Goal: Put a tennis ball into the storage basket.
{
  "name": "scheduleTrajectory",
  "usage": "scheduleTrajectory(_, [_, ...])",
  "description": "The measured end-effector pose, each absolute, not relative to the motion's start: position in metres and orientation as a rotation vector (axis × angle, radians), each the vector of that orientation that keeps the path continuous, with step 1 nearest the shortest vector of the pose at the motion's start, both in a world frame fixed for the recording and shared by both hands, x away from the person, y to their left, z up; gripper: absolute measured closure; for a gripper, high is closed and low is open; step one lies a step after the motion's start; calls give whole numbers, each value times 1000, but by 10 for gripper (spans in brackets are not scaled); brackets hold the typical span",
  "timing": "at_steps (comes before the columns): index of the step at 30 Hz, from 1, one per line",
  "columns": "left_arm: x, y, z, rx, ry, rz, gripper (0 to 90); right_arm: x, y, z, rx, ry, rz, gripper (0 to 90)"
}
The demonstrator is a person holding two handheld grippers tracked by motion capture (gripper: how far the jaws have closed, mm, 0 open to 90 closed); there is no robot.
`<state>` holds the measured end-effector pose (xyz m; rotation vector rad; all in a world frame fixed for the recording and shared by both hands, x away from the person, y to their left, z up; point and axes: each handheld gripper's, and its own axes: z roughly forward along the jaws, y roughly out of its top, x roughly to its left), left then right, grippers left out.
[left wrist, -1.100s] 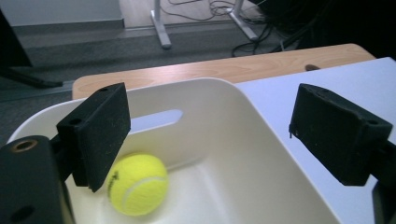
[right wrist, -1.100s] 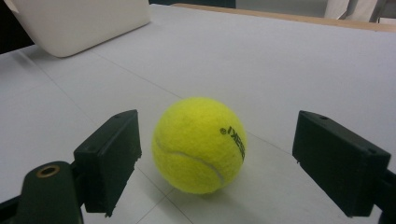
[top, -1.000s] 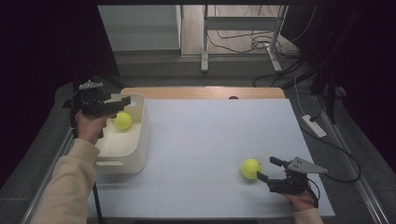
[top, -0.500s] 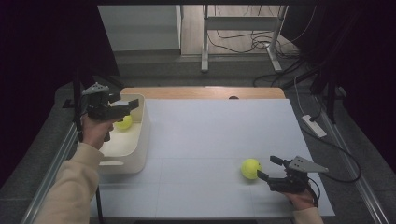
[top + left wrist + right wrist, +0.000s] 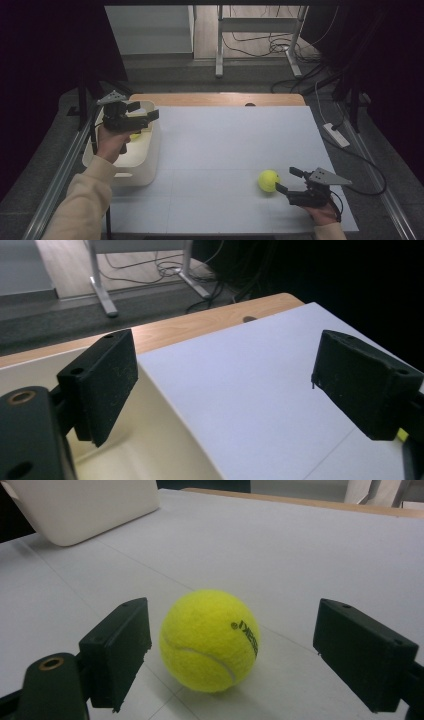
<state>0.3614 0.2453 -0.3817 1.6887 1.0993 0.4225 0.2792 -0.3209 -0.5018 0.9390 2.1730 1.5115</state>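
1. The left gripper (image 5: 145,118) hangs at the left of the high view, over the near rim of the bin (image 5: 150,150). Its jaws have just been opening and now stand wide, with nothing between them.
2. In the left gripper view the bin (image 5: 165,405) shows at lower left, its wall running between the two black pads, and the white mat (image 5: 250,390) spreads beyond it.
3. A yellow ball (image 5: 135,136) lies inside the bin, mostly hidden under the left hand (image 5: 111,142).
4. The right gripper (image 5: 286,181) rests low at lower right of the high view, jaws wide and empty.
5. A second ball (image 5: 268,180) sits on the mat (image 5: 230,150) just off those jaw tips.
6. In the right gripper view that ball (image 5: 210,641) stands at the centre between the two pads, nearer the left-hand one, and I cannot tell whether it touches it.
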Motion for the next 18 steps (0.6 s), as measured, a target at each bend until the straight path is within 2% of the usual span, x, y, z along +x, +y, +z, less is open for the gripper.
scheduleTrajectory(18, [351,221,-385,1719,1027,374,105,277,-321,-501,925,2178,1516,154])
